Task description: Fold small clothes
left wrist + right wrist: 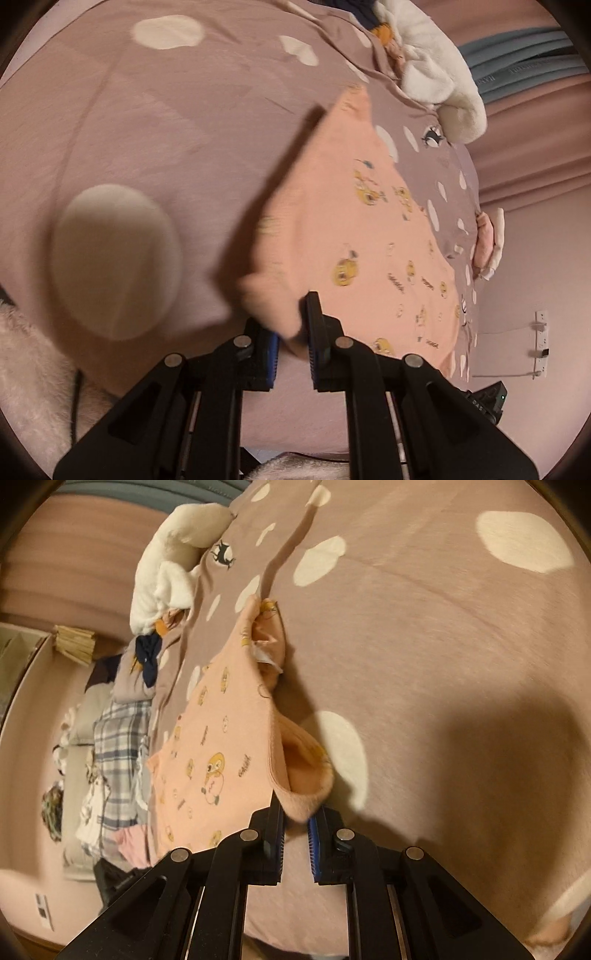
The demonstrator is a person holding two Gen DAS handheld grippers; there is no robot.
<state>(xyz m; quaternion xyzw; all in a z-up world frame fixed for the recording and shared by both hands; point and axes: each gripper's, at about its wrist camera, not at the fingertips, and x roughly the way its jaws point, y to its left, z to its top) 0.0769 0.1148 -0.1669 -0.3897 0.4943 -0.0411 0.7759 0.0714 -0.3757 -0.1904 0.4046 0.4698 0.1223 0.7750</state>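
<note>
**Both claws hold one edge of the peach garment, with its length running away from you**

Your left gripper (291, 332) has a corner of the peach garment (354, 236) between its fingers. The jaws stand only narrowly apart, with the bunched cloth filling the gap, so you have a firm pinch on it. Your right gripper (295, 823) does the same at another corner of the peach garment (210, 760): the jaws are nearly closed on a thick fold of hem, whose opening gapes just beyond the fingertips.

The garment lies on the mauve bedspread (166, 129) with its pale spots. In the left wrist view it spreads forward and to the right of the claw. In the right wrist view it spreads forward and to the left. So the cloth sits between your two hands, its near edge lifted at both claws and its long axis running from you toward the far end, where a folded-over tip (267, 627) rests on the bedspread. A cast shadow under the lifted edge suggests that side is off the surface.

Neither hand is nearer, since both are already on the near edge. The fold probably depends on carrying that edge forward along the long axis toward the far tip, keeping both claws level so the edge stays straight.

A white plush (436, 74) sits at the far side, and a pile of other clothes (110, 746) lies off to the left in the right wrist view, well apart from your work.
</note>
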